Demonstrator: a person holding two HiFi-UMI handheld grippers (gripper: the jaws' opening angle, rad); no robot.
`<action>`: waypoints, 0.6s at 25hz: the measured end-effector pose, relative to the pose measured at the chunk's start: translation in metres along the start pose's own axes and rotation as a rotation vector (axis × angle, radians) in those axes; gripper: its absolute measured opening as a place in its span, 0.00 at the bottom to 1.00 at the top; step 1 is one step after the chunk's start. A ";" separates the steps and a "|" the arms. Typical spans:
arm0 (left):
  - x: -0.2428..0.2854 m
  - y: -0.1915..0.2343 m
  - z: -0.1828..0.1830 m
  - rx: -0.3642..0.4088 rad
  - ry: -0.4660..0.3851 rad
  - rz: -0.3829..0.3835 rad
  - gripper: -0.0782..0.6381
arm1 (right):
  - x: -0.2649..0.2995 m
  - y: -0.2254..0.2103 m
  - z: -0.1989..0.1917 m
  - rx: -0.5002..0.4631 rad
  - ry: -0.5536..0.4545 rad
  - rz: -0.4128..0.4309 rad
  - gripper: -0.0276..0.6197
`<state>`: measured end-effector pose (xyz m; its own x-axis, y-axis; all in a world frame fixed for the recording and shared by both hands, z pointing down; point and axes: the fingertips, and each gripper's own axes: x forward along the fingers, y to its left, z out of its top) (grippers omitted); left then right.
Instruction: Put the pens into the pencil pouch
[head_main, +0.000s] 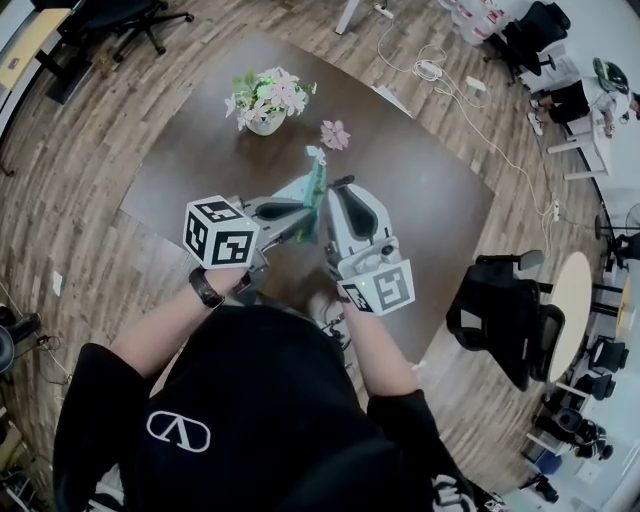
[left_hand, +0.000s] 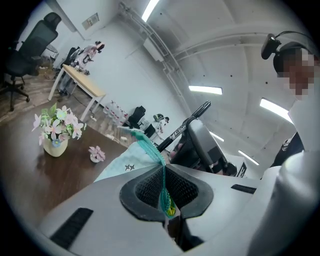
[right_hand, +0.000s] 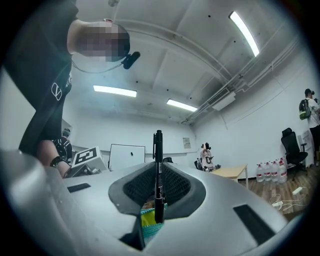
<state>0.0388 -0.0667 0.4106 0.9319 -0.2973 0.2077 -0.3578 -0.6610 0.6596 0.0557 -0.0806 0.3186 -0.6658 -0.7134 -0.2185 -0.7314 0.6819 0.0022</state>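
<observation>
Pouch (head_main: 314, 188) over table (head_main: 430, 195), flower vase (head_main: 265, 102) and loose blossom (head_main: 334, 134) beyond, chair (head_main: 505, 312) nearby

pouch (left_hand: 125, 161): mint, teal zip, aloft | pen (right_hand: 158, 170): black, upright, beside pouch

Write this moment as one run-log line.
left gripper: shut on pouch | right gripper: shut on pen | both above table

Bright, even light falls from long ceiling strip lights (right_hand: 114, 90), which glare white in both gripper views. All three views are fisheye: straight lines bend and the corners go black. The head view is sharp, with only soft shadows on the dark counter (head_main: 200, 150). The left tool (left_hand: 165, 187) looks slightly soft where its grey shell nears the lens.
</observation>
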 end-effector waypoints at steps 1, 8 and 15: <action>0.000 -0.001 0.001 0.002 -0.001 0.000 0.13 | 0.000 0.000 -0.001 0.002 0.006 0.000 0.11; 0.001 0.001 -0.001 0.024 0.010 0.002 0.13 | 0.002 -0.002 0.000 0.074 -0.016 0.000 0.11; -0.003 -0.003 0.009 0.037 -0.028 0.001 0.13 | 0.000 0.004 -0.024 0.094 0.054 0.006 0.11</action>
<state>0.0365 -0.0701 0.4013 0.9297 -0.3169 0.1878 -0.3613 -0.6853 0.6322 0.0493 -0.0812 0.3417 -0.6793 -0.7150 -0.1654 -0.7118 0.6968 -0.0885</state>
